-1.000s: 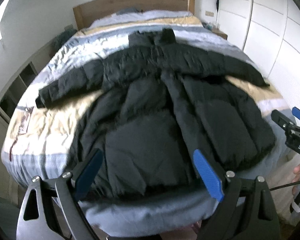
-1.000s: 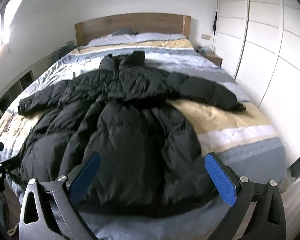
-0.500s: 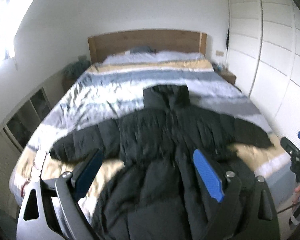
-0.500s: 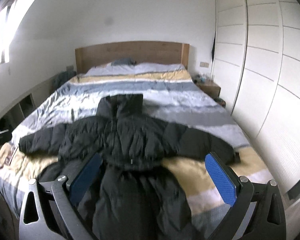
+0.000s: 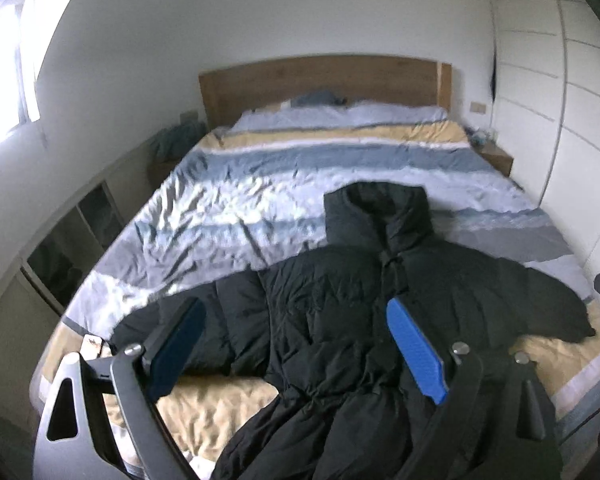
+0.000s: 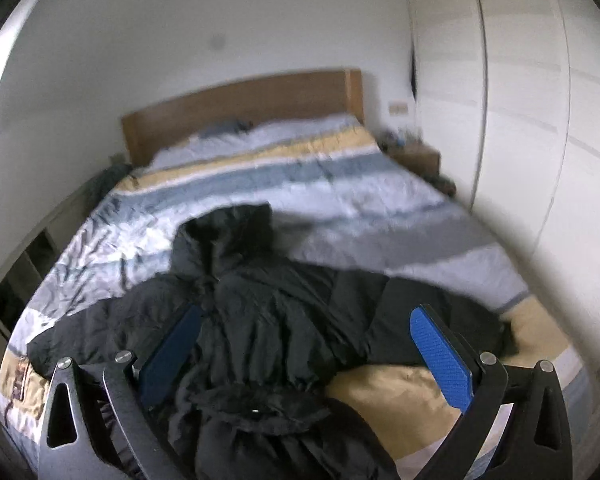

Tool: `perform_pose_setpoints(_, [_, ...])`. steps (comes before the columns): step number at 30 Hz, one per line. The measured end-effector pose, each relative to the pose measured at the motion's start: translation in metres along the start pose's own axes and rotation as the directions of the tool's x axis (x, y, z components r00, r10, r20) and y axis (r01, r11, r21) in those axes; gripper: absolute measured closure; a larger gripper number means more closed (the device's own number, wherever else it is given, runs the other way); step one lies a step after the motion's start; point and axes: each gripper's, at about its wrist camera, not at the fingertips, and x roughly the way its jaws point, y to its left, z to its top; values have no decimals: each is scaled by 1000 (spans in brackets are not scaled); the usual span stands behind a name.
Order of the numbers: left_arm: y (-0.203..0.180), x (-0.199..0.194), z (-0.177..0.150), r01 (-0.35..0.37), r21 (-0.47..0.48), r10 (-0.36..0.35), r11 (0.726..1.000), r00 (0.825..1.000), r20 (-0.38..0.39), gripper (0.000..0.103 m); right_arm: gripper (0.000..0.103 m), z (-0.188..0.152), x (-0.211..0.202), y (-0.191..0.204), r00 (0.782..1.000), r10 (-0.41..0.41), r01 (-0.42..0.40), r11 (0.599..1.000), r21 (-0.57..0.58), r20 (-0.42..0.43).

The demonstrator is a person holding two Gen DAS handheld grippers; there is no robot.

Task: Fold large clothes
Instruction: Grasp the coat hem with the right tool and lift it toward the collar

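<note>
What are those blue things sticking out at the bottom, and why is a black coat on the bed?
They are the pads of two claws a person holds, one in each hand. Each claw has its own camera looking forward. One picture is from the left claw, the other from the right claw. Both are open and hold nothing. A big black puffy jacket lies spread on the striped bed, sleeves out, waiting to be folded.

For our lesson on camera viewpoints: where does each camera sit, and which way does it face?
Left wrist: on the left gripper, at the bed's foot, facing the headboard; open jaws show.
Right wrist: on the right gripper, same direction, blurred; open jaws show.
Shared: black puffer jacket on the striped duvet.
</note>
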Motion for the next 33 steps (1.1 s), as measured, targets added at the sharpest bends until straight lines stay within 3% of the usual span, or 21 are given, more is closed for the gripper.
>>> perform_pose_setpoints(9, [5,112,-55,12,-58,-22,998,985,-172,11,1,-58,131,-85,969,-97,149,963,226,-227])
perform_pose_setpoints(15, [11,158,-86,-43,-74,24,996,971,-237,11,1,-108,186,-165,935,-97,241,881,408,-343])
perform_pose_setpoints(20, [15,180,-105,-74,-90,47,993,961,-272,11,1,-137,201,-221,931,-75,274,789,550,-357])
perform_pose_setpoints(26, [14,196,-122,-81,-117,40,990,949,-313,11,4,-146,204,-261,960,-24,214,706,675,-279])
perform_pose_setpoints(29, [14,200,-129,-84,-123,40,989,944,-327,11,18,-148,204,-280,970,0,185,652,735,-245])
perform_pose_setpoints(31, [13,200,-132,-83,-125,37,989,942,-334,11,38,-151,203,-292,975,12,167,610,775,-220])
perform_pose_setpoints(33, [13,201,-133,-83,-123,37,989,940,-340,11,48,-156,202,-304,982,33,138,561,817,-188])
